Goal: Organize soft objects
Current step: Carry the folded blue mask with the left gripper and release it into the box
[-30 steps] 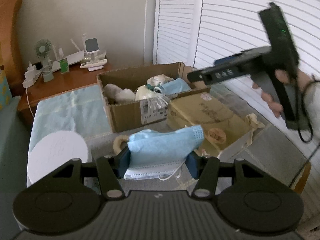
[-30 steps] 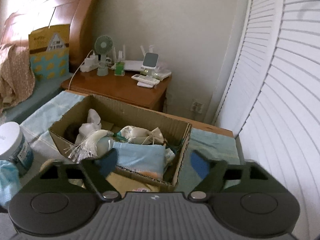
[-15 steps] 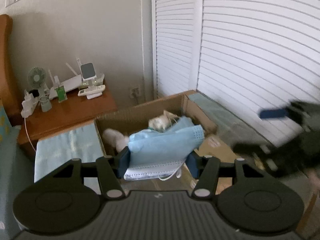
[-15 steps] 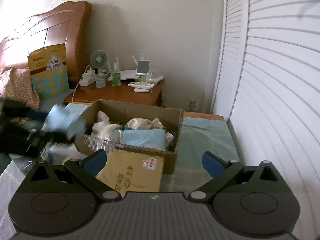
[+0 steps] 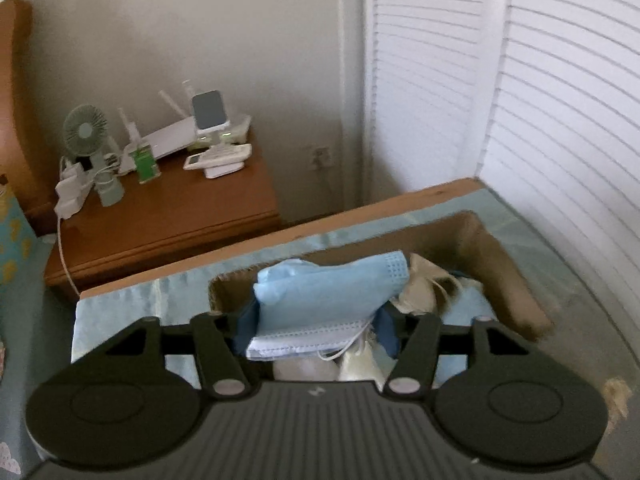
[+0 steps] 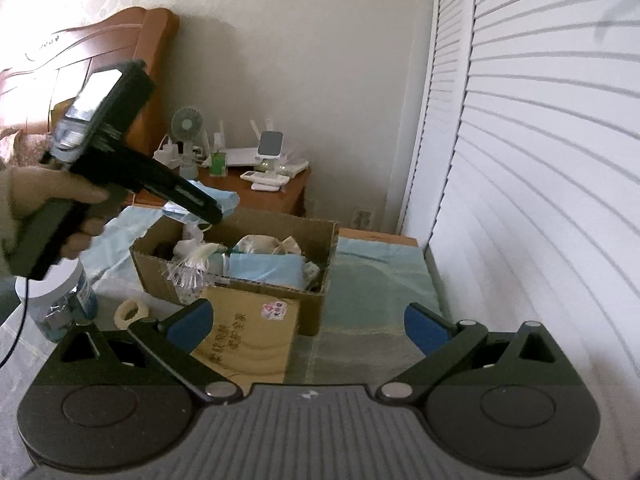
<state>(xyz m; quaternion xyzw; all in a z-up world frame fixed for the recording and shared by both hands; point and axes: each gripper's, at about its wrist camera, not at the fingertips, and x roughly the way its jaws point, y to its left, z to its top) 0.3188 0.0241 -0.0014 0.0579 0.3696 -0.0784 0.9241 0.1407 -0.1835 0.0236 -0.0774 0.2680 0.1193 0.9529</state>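
Over the cardboard box (image 5: 516, 280), already holding several soft items, the left claw (image 5: 316, 326) is opening around a blue face mask (image 5: 332, 292) that its pads still touch; the right claw (image 6: 308, 324) gapes empty. Release remains.

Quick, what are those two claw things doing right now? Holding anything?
Left gripper: jaws opening, the blue face masks between them, above the cardboard box.
Right gripper: wide open, holding nothing.

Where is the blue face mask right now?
The blue face mask sits between the fingers of the left gripper, whose jaws are opening, right above the open cardboard box. The right wrist view shows it over the box's left end.
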